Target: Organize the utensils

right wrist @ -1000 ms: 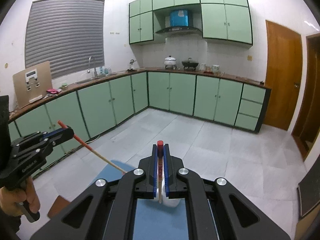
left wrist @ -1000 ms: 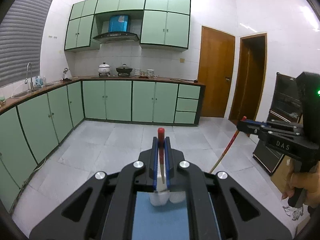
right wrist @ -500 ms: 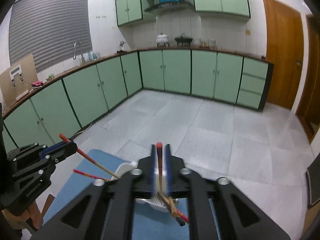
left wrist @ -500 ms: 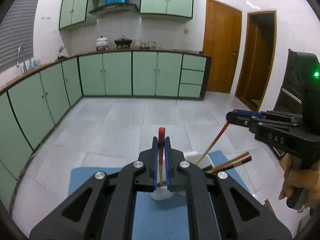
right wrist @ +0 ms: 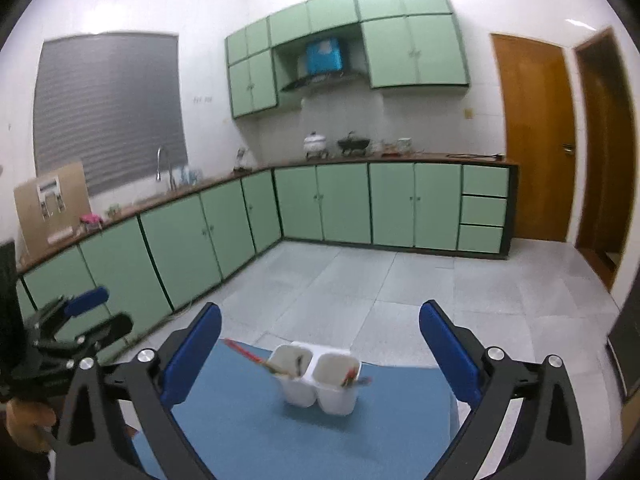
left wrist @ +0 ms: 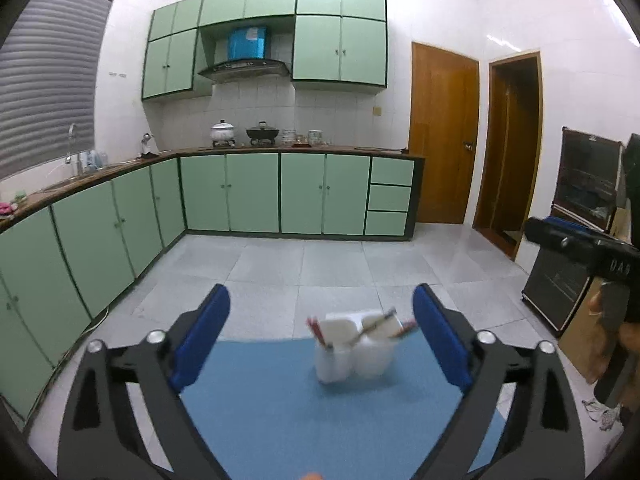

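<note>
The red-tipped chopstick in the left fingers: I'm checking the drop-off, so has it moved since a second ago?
Yes. It has left the left gripper, whose fingers have just opened with nothing between them, and chopsticks now stand in the white holder on the blue mat.

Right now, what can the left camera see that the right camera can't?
Only the left wrist view shows the open doorway beside the shut wooden door, a dark cabinet against the right wall, and the right gripper at its edge. Only the right wrist view shows a cardboard box on the counter and the whole window blind. Both share the white utensil holder with chopsticks in it, the blue mat, the green cupboards and wide-open blue jaws with nothing between them.
</note>
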The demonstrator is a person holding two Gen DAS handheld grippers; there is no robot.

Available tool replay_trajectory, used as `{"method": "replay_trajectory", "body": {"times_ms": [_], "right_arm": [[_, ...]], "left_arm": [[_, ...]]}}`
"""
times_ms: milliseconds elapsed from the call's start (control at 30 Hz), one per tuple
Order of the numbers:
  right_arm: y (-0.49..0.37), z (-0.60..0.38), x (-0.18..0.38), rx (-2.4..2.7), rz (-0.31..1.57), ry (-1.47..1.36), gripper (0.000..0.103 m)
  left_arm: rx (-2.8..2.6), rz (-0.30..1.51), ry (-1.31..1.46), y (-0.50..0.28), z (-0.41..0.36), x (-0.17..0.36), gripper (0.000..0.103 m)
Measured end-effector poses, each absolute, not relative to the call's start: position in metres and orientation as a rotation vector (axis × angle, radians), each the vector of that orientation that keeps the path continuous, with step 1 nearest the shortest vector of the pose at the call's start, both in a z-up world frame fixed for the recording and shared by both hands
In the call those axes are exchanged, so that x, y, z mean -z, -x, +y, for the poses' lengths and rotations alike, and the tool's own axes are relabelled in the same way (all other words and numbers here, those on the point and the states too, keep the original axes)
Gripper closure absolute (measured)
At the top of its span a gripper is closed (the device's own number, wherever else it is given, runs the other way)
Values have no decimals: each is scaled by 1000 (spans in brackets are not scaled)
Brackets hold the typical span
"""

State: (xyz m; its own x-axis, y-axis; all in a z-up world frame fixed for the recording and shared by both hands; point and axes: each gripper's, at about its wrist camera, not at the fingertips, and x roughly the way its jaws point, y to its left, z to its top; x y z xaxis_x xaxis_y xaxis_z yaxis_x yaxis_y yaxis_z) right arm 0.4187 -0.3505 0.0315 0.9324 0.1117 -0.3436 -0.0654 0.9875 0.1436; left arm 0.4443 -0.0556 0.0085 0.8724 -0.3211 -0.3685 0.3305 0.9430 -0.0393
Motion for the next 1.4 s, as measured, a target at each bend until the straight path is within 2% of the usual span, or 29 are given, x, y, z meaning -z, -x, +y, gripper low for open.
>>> {"method": "replay_trajectory", "body": {"times_ms": [100, 267, 433, 600, 1000, 1400], "right_arm": [[-355, -345, -23, -9, 364, -160, 6], [-241, -322, 14, 36, 325, -150, 6], [-187, -290, 35, 50, 520, -125, 6], [-142, -267, 33, 63, 531, -119, 6], [-83, -252, 3, 97, 398, -78, 6], [-79, -256, 7, 101, 402, -91, 6]], "left_arm": [[318, 394, 9, -385, -34, -4, 5], [202, 419, -16, -290, -7, 18, 5], [187, 511, 65, -225, 16, 32, 5], [162, 510, 36, -170, 17, 29, 5], [204, 463, 1, -121, -3, 6, 5], [182, 466, -6, -113, -8, 3, 5]]}}
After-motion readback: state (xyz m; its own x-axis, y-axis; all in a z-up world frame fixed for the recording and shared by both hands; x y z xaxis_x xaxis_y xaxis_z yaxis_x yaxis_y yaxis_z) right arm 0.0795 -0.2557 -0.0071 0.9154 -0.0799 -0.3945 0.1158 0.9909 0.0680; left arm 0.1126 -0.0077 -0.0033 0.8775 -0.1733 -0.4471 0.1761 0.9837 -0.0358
